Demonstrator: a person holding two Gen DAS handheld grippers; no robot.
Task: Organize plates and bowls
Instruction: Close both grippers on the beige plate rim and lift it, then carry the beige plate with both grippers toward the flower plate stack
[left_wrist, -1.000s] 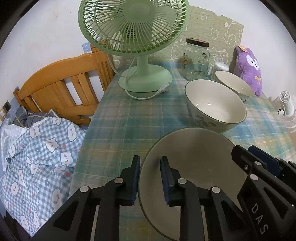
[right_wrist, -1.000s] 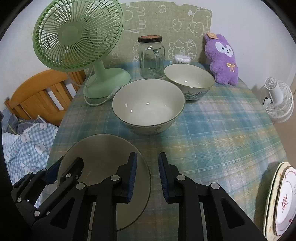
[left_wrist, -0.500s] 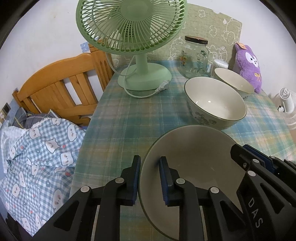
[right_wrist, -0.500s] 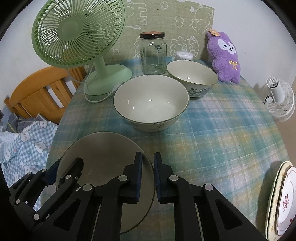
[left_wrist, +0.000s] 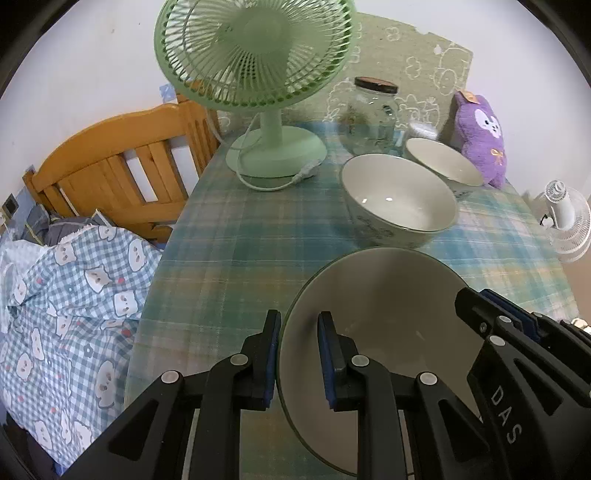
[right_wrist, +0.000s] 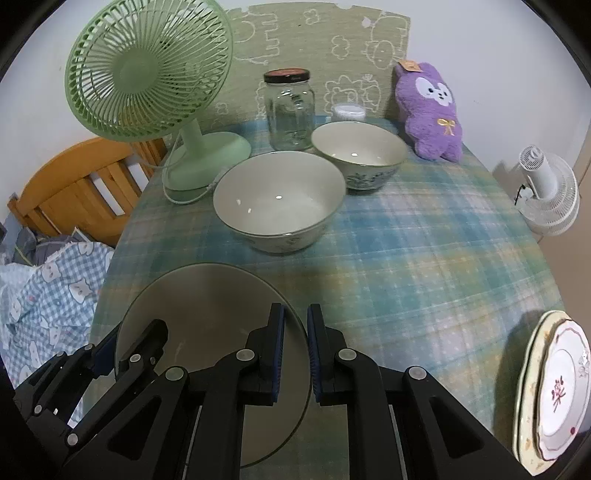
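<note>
A large pale bowl (left_wrist: 376, 295) (right_wrist: 207, 314) is at the near edge of the plaid table (right_wrist: 424, 258). My left gripper (left_wrist: 299, 354) is shut on its left rim. On the opposite rim my right gripper (right_wrist: 295, 347) is shut too. Each gripper also shows in the other's view, the right gripper (left_wrist: 517, 350) at the bowl's right and the left gripper (right_wrist: 110, 354) at its left. Beyond it stand a second big bowl (left_wrist: 399, 199) (right_wrist: 277, 199) and a smaller patterned bowl (left_wrist: 443, 166) (right_wrist: 358, 151). A stack of decorated plates (right_wrist: 554, 387) lies at the table's right front edge.
A green desk fan (right_wrist: 147, 74) with its cord, a glass jar (right_wrist: 290, 110) and a purple plush toy (right_wrist: 430, 110) line the back of the table. A small white fan (right_wrist: 546, 192) stands off the right edge. A wooden bed frame (left_wrist: 110, 177) and checked blanket (left_wrist: 74, 295) are at the left.
The right gripper's jaws have closed onto the bowl's right rim. The left gripper kept its grip on the left rim. Little else has shifted.
</note>
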